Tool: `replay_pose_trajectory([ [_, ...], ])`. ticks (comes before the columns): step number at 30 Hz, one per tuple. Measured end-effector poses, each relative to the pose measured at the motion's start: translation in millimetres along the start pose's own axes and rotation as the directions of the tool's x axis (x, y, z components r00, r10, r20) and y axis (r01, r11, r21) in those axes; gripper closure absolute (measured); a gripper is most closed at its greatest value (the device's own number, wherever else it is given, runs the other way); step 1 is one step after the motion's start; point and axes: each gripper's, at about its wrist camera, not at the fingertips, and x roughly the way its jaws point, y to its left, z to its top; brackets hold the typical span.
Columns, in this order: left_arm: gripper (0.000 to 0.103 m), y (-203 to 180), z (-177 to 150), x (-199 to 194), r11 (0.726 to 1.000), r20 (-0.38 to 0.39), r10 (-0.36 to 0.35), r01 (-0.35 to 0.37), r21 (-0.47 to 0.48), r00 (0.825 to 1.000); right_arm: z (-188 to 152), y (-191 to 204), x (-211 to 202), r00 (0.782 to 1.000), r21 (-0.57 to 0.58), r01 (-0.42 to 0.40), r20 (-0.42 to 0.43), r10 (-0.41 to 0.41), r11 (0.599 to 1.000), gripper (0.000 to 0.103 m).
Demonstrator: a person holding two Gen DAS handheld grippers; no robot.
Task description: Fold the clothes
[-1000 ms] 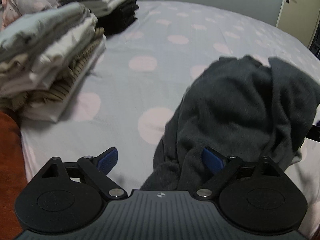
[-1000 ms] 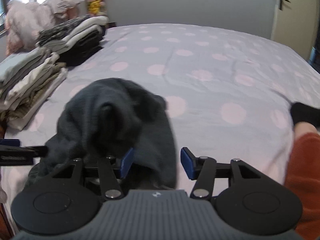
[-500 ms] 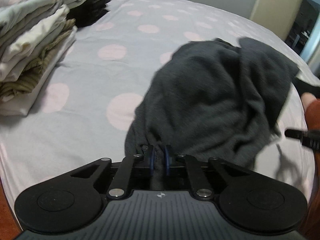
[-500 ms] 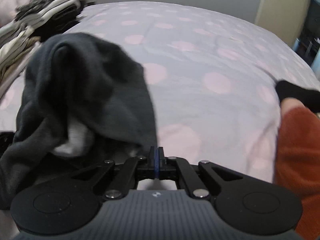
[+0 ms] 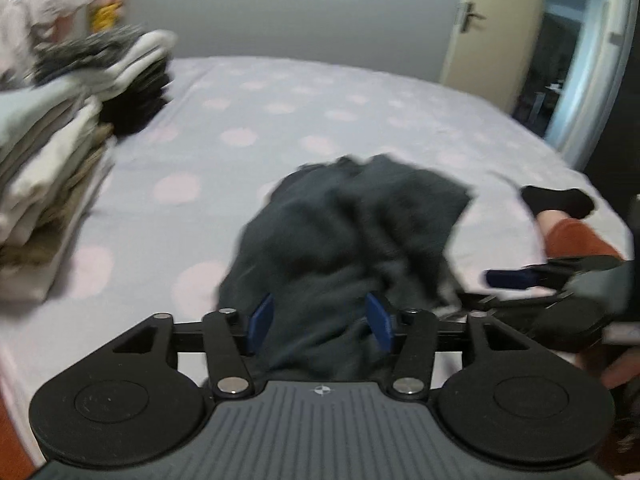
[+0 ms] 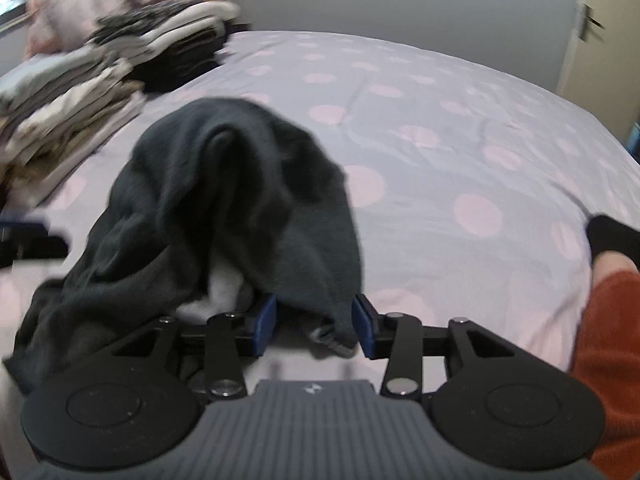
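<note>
A crumpled dark grey garment [image 5: 352, 232] lies heaped on the bed. Its near edge runs between the blue pads of my left gripper [image 5: 319, 322], whose jaws are opening and stand apart around the cloth. In the right wrist view the same garment [image 6: 224, 200] shows a patch of white lining [image 6: 224, 288]. Its hem hangs between the pads of my right gripper [image 6: 314, 326], whose jaws are opening too. The right gripper [image 5: 512, 278] also shows at the right of the left wrist view. The left gripper [image 6: 24, 236] shows at the left edge of the right wrist view.
The bed sheet [image 5: 320, 112] is lilac with pink dots. Stacks of folded clothes [image 5: 48, 184] stand along its left side, a dark stack [image 5: 136, 92] behind them. A person's leg in orange trousers with a black sock [image 5: 560, 200] rests at the right. A door [image 5: 492, 40] stands beyond.
Both grippers closed on the garment's near edge half a second ago, and their jaws have now parted again. The left hand has risen and its view has tilted up toward the wall.
</note>
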Motion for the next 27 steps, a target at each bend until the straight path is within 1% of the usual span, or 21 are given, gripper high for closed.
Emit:
replay_pose_trajectory([
  [2,0.038,-12,3,4,0.999,0.005,-0.038,0.037,0.037,0.999,-4,4,2,1.000,-0.057,0.009,0.022,-0.008,0.998,0.054],
  [3,0.036,-20,3,11,0.997,-0.005,-0.046,0.046,0.063,0.999,-6,6,3,0.999,-0.084,0.014,0.033,-0.011,0.996,0.054],
  [5,0.036,-30,1,19,0.995,-0.029,-0.048,0.050,0.092,0.998,-10,7,7,0.998,-0.121,0.020,0.053,-0.014,0.992,0.054],
  [8,0.036,-37,-6,32,0.991,-0.074,-0.028,0.037,0.125,0.997,-10,4,19,0.997,-0.132,0.041,0.070,-0.032,0.990,0.059],
  [10,0.036,-37,-13,34,0.988,-0.094,0.010,0.004,0.152,0.996,-9,3,27,0.996,-0.133,0.062,0.066,-0.053,0.989,0.073],
  [11,0.036,-37,-16,35,0.986,-0.103,0.029,-0.012,0.165,0.994,-8,1,31,0.996,-0.132,0.073,0.054,-0.066,0.989,0.084],
  [12,0.036,-37,-19,37,0.984,-0.112,0.049,-0.028,0.178,0.993,-5,-1,33,0.995,-0.125,0.090,0.051,-0.084,0.988,0.093],
  [13,0.036,-36,-20,38,0.980,-0.116,0.080,-0.057,0.188,0.990,-2,-5,30,0.991,-0.107,0.121,0.071,-0.114,0.987,0.098],
  [14,0.037,-33,-23,39,0.976,-0.117,0.114,-0.090,0.197,0.986,1,-9,27,0.985,-0.087,0.152,0.092,-0.144,0.985,0.098],
  [15,0.045,-29,-26,38,0.974,-0.125,0.139,-0.113,0.198,0.982,6,-14,20,0.976,-0.059,0.181,0.131,-0.172,0.982,0.098],
  [16,0.060,-25,-27,38,0.977,-0.139,0.140,-0.114,0.183,0.980,12,-19,12,0.965,-0.031,0.209,0.169,-0.201,0.977,0.098],
  [17,0.066,-21,-26,37,0.982,-0.148,0.129,-0.106,0.157,0.981,19,-26,2,0.950,0.000,0.239,0.205,-0.234,0.971,0.098],
  [18,0.076,-17,-26,35,0.987,-0.155,0.118,-0.098,0.131,0.981,27,-33,-8,0.937,0.023,0.258,0.238,-0.256,0.966,0.098],
  [19,0.085,-15,-23,33,0.987,-0.145,0.122,-0.104,0.124,0.982,35,-40,-19,0.922,0.046,0.276,0.271,-0.278,0.960,0.098],
  [20,0.091,-14,-21,30,0.987,-0.134,0.126,-0.111,0.117,0.983,44,-46,-29,0.905,0.070,0.294,0.302,-0.301,0.953,0.098],
  [22,0.097,-14,-16,17,0.983,-0.075,0.144,-0.134,0.125,0.987,61,-56,-51,0.871,0.096,0.320,0.362,-0.332,0.943,0.098],
  [24,0.098,-12,-1,-3,0.978,0.014,0.165,-0.166,0.130,0.986,78,-60,-73,0.845,0.090,0.331,0.416,-0.337,0.939,0.098],
  [25,0.098,-10,8,-14,0.974,0.063,0.177,-0.184,0.132,0.982,86,-60,-83,0.829,0.080,0.341,0.445,-0.340,0.937,0.099],
  [27,0.098,-6,27,-37,0.967,0.157,0.200,-0.221,0.131,0.967,101,-56,-106,0.786,0.057,0.375,0.510,-0.350,0.925,0.099],
])
